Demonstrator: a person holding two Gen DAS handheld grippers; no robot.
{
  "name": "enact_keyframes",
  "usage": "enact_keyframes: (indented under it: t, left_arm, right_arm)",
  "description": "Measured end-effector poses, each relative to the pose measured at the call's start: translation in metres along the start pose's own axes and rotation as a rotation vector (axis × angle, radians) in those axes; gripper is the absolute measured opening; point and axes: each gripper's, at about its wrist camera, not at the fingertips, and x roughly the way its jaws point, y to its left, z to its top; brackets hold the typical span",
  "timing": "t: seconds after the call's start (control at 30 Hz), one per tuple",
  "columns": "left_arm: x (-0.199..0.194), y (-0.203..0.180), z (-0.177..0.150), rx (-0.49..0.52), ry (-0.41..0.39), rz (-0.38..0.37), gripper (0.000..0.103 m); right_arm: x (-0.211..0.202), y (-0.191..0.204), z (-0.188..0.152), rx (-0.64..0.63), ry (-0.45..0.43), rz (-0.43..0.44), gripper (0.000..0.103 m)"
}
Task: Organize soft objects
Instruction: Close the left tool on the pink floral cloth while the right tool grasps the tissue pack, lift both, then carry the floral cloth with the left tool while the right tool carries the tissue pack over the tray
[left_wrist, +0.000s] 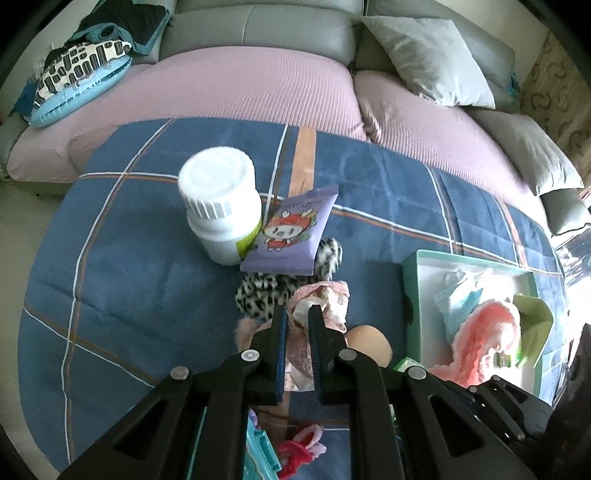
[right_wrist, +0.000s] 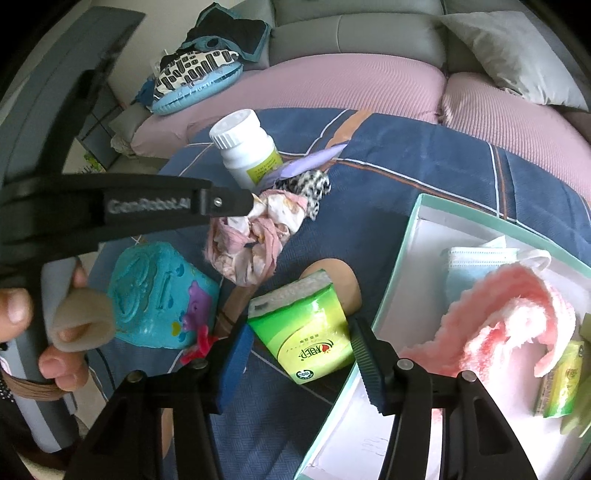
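My left gripper (left_wrist: 298, 314) is shut on a crumpled pink floral cloth (left_wrist: 325, 302), held just above the blue quilt. The right wrist view shows that same cloth (right_wrist: 255, 240) hanging from the left gripper's tip (right_wrist: 249, 204). My right gripper (right_wrist: 301, 349) stands open around a green tissue pack (right_wrist: 308, 328). A gap shows beside the blue left pad (right_wrist: 236, 360). The pack lies tilted next to a white box with a teal rim (right_wrist: 410, 229). In the box lie a pink fluffy towel (right_wrist: 509, 317), a blue face mask (right_wrist: 476, 266) and another green pack (right_wrist: 561, 384).
On the quilt (left_wrist: 129, 266) stand a white bottle (left_wrist: 221, 206) and a purple packet (left_wrist: 291, 232) over a leopard scrunchie (left_wrist: 255, 295). A beige round puff (right_wrist: 345, 277), a teal toy (right_wrist: 159, 291) and a red fuzzy piece (left_wrist: 295, 450) lie near. A person's hand (right_wrist: 22, 314) holds the left gripper. A sofa is behind.
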Motion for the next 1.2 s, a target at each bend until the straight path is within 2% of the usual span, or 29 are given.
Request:
enact_keyframes:
  t: [0.27, 0.4, 0.8, 1.0, 1.2]
  left_arm:
    - [-0.018, 0.003, 0.007, -0.011, -0.064, -0.002, 0.012]
    - [-0.039, 0.005, 0.008, -0.018, -0.12, -0.001, 0.012]
    - [-0.097, 0.001, 0.006, -0.019, -0.278, -0.015, 0.012]
    - [-0.115, -0.009, 0.004, 0.003, -0.327, -0.035, 0.012]
    - [-0.121, -0.027, 0.003, 0.048, -0.346, -0.068, 0.012]
  right_arm:
    - [-0.011, -0.001, 0.003, 0.006, -0.031, 0.005, 0.055]
    - [-0.021, 0.0, 0.004, 0.003, -0.061, 0.002, 0.055]
    - [-0.082, -0.003, 0.009, 0.023, -0.222, -0.022, 0.055]
    - [-0.121, -0.024, 0.005, 0.078, -0.309, -0.084, 0.055]
    - [-0.155, -0.052, -0.005, 0.153, -0.36, -0.19, 0.055]
